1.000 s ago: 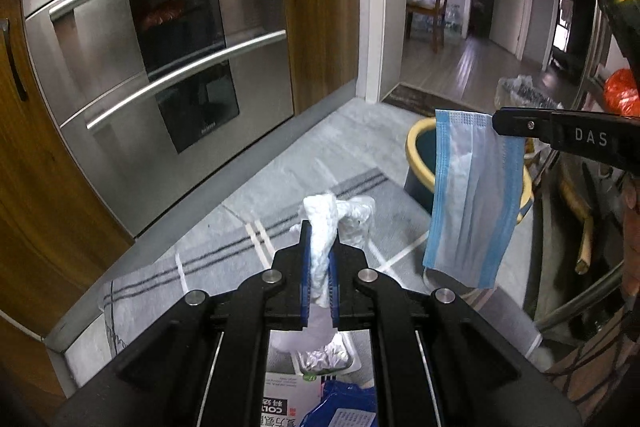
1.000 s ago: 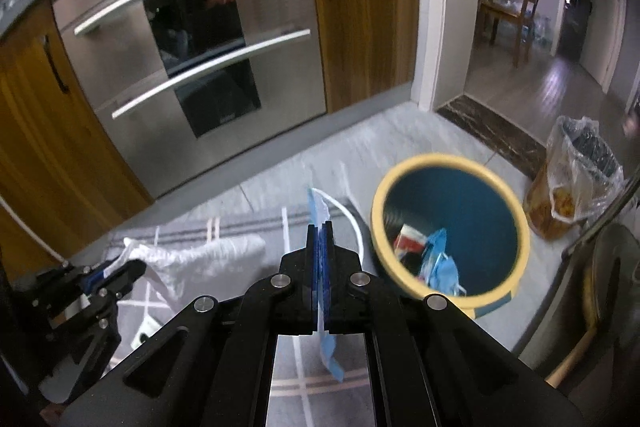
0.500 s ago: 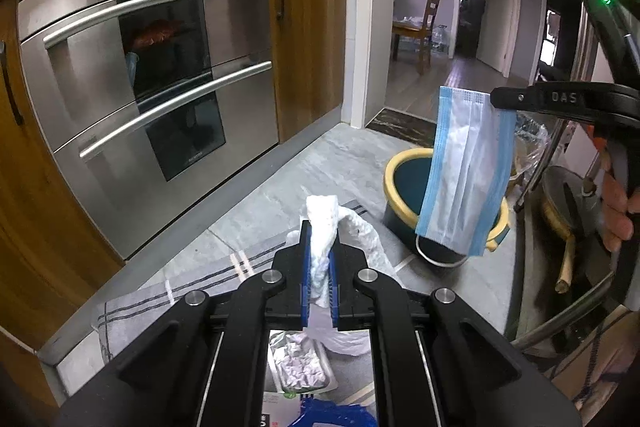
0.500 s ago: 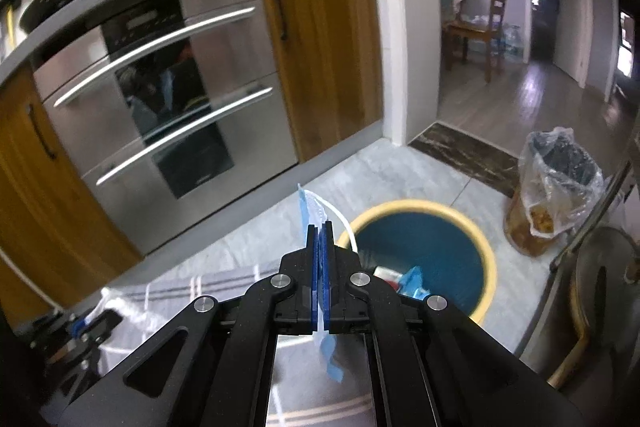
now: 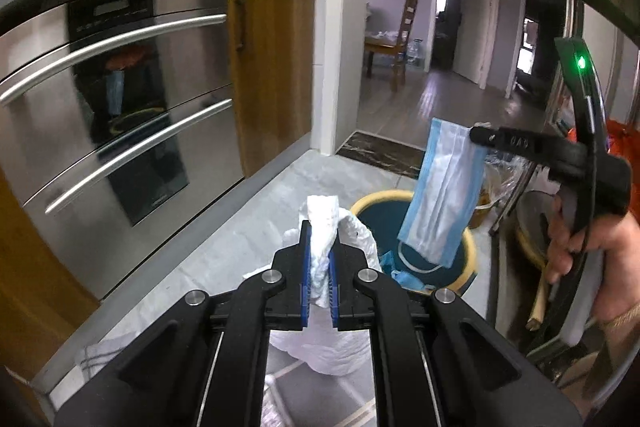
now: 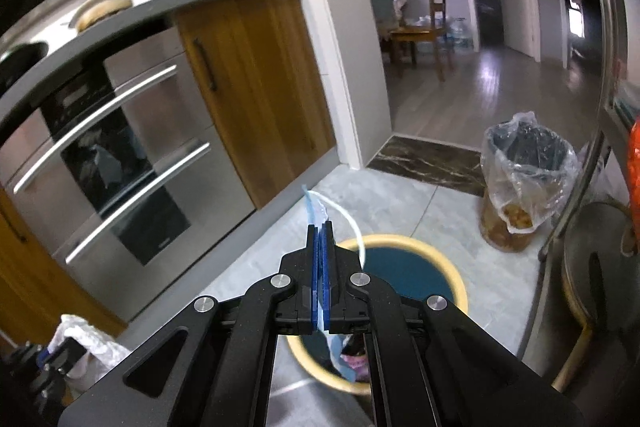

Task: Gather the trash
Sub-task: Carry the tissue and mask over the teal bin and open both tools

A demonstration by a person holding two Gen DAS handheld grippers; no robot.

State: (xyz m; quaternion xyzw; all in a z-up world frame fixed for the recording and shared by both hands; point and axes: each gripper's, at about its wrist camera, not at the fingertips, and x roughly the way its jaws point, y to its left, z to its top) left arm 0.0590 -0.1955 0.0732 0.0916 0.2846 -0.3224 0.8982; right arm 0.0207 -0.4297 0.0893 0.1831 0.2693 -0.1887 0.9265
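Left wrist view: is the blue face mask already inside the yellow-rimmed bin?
No, the blue pleated face mask hangs clamped in the right tool, above the yellow-rimmed dark bin.

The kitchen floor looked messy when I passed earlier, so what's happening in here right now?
A person is collecting trash with a handheld gripper in each hand. The left gripper is shut on a crumpled white tissue, and the right gripper is shut on a blue face mask that hangs above the yellow-rimmed bin. The bin already holds some rubbish. Neither piece has been dropped in yet.
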